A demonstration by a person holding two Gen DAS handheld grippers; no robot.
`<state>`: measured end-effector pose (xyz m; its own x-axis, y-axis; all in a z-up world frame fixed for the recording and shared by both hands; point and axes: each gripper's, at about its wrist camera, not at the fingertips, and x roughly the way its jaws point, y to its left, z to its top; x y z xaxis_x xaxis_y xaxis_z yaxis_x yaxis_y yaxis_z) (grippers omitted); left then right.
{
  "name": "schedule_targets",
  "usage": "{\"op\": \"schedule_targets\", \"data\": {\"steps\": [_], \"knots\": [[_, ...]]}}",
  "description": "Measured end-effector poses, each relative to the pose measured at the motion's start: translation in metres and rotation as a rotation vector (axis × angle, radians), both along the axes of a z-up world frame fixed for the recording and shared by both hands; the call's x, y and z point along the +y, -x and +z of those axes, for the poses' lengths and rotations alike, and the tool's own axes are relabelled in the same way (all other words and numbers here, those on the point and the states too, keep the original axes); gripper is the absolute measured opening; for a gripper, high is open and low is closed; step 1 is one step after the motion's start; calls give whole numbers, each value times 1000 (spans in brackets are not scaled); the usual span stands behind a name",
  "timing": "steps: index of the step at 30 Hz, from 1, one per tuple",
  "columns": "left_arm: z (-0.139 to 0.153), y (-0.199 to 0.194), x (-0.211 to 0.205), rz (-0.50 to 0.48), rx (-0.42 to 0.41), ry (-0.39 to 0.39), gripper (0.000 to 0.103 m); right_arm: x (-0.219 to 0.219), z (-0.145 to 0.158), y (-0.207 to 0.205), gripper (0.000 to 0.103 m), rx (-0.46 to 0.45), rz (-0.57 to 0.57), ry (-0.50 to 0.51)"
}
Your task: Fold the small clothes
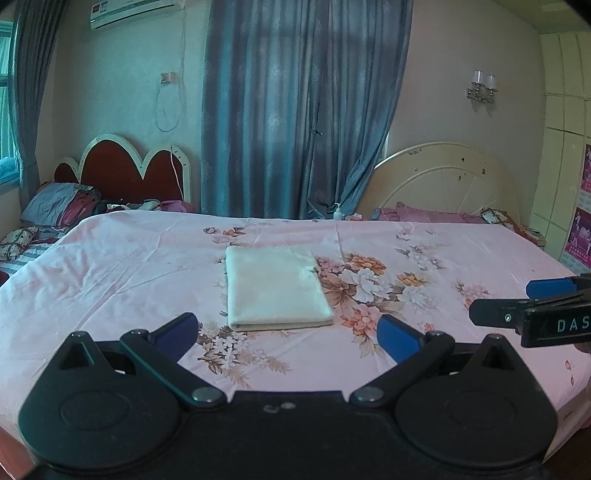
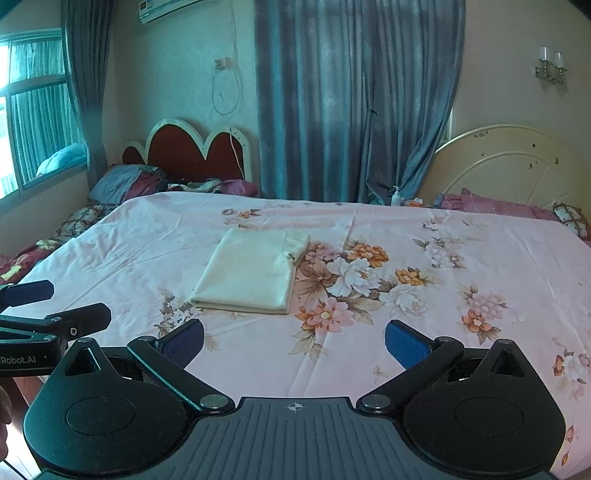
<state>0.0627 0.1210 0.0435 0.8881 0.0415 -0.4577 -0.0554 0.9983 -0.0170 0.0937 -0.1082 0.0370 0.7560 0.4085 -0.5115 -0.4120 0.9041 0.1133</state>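
So there's a cream-coloured garment lying folded into a neat rectangle on the bed, roughly in the middle of the pink floral sheet, with its thick folded edge facing the near side and a big printed flower bunch just to its right. Both grippers are held up over the near part of the bed, well short of the cloth and not touching it. The left gripper has its blue-padded fingers spread wide apart with nothing between them, and the right gripper is the same deal, spread wide and empty. They sit side by side, each one poking into the edge of the other's view. Behind the bed there's a long blue curtain, a red scalloped headboard off to the left with a pile of pillows and bedding, and a cream round headboard on the right. An air conditioner hangs up on the wall.
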Motion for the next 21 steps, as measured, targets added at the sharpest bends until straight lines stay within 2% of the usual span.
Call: {"op": "schedule_targets", "data": {"steps": [21], "knots": [[0,0,-3,7,7,11,103,2,1,-2,103,4,5,5]]}}
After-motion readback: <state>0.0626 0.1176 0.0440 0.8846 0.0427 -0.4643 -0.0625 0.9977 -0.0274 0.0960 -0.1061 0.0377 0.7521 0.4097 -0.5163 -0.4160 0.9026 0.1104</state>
